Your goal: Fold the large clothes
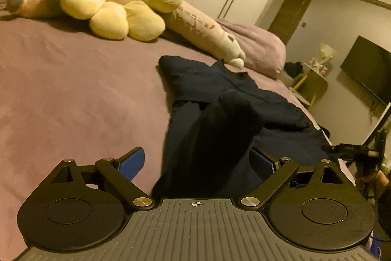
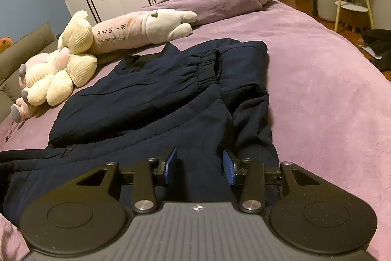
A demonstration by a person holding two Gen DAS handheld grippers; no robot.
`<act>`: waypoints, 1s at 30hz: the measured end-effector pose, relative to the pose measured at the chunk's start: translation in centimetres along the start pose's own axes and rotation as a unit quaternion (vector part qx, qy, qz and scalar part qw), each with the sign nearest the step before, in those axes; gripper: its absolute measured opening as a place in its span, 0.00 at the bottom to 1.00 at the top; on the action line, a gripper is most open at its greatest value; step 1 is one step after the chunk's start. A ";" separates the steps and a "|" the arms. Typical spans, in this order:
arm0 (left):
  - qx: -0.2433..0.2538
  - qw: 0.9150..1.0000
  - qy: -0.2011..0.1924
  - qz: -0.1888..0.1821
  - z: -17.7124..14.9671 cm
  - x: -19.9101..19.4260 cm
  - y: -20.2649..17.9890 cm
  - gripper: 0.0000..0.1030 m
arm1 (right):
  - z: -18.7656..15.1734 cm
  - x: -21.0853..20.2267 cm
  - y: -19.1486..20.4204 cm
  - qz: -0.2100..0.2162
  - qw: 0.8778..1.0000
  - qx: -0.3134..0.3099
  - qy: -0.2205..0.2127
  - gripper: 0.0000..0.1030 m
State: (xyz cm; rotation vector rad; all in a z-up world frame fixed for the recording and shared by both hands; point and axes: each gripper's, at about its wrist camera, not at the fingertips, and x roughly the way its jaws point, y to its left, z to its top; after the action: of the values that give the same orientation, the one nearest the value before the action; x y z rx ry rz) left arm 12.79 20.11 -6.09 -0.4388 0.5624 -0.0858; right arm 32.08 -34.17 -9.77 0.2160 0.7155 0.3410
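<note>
On bed (image 2: 317,89) | bolster (image 2: 122,33) reads "开心每一天" | left tool (image 1: 198,160) released | right tool (image 2: 199,168) grasping garment (image 2: 146,102)

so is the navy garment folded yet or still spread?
Partly folded: the navy garment lies bunched in overlapping layers on the bed, a gathered cuff doubled over its middle, edges uneven.

navy garment (image 2: 156,94); mauve bedspread (image 2: 317,89); yellow flower cushion (image 1: 122,1)

Dim warm indoor light, fisheye-bent edges, slight motion blur
</note>
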 end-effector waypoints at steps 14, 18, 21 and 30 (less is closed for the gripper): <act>0.021 0.998 0.050 0.033 2.5 5.7 -2.9 0.22 | 0.4 1.1 2.3 -0.044 0.995 -0.090 0.006 0.07; 0.047 0.999 0.014 0.008 7.1 4.9 -5.1 0.21 | 1.5 -1.2 2.2 -0.045 0.995 -0.079 -0.041 0.06; 0.080 0.996 -0.027 0.014 11.6 6.7 -6.7 0.21 | 4.3 -2.5 1.8 -0.047 0.994 -0.047 -0.092 0.06; 0.098 0.986 -0.039 0.127 18.9 23.8 -7.8 0.22 | 15.1 5.8 2.3 -0.127 0.982 -0.018 -0.141 0.06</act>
State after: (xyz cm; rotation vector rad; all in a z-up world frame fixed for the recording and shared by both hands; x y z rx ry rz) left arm 43.28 15.51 -0.33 -0.1747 0.5236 0.1192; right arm 45.77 -30.98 -1.47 0.1332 0.4485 0.0751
